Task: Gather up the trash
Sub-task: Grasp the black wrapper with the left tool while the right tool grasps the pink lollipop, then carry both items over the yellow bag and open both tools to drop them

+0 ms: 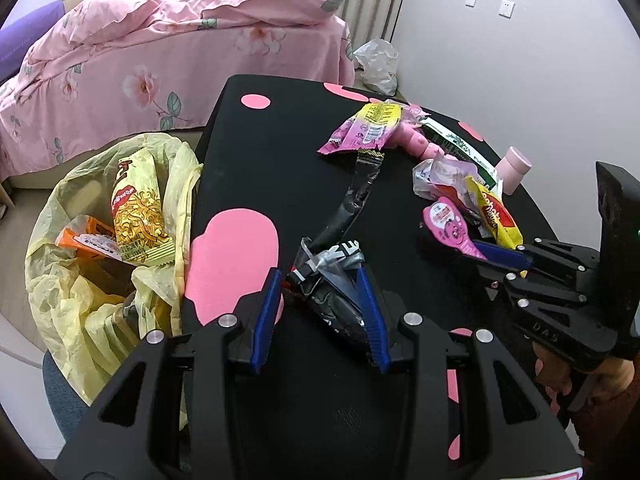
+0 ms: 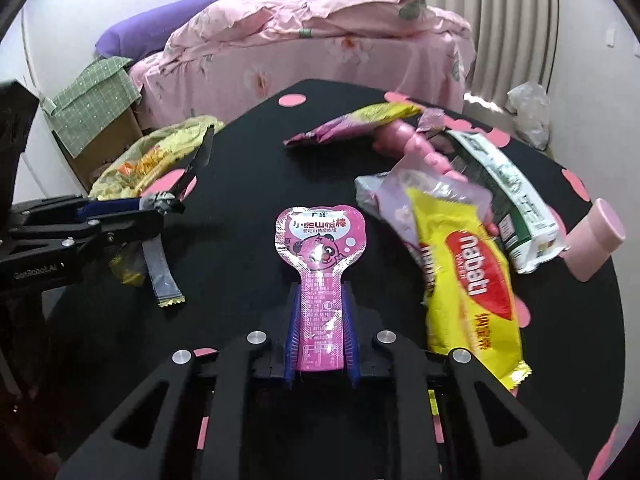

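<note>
Gripping trash in both tongs: left tongs [image 1: 320,280] are clenching the black wrapper [image 1: 340,276], right tongs [image 2: 320,320] the pink packet [image 2: 320,256]. Next we're probably swinging left toward the yellow bag [image 1: 72,280].

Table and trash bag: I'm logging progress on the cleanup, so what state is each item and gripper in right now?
left gripper: closed on the black wrapper.
right gripper: closed on the pink bear-shaped packet.
yellow trash bag: open beside the table, two wrappers already inside.
yellow wafer wrapper: lying loose on the table.
green-and-white wrapper: lying loose.
pink cup: tipped on its side.
</note>
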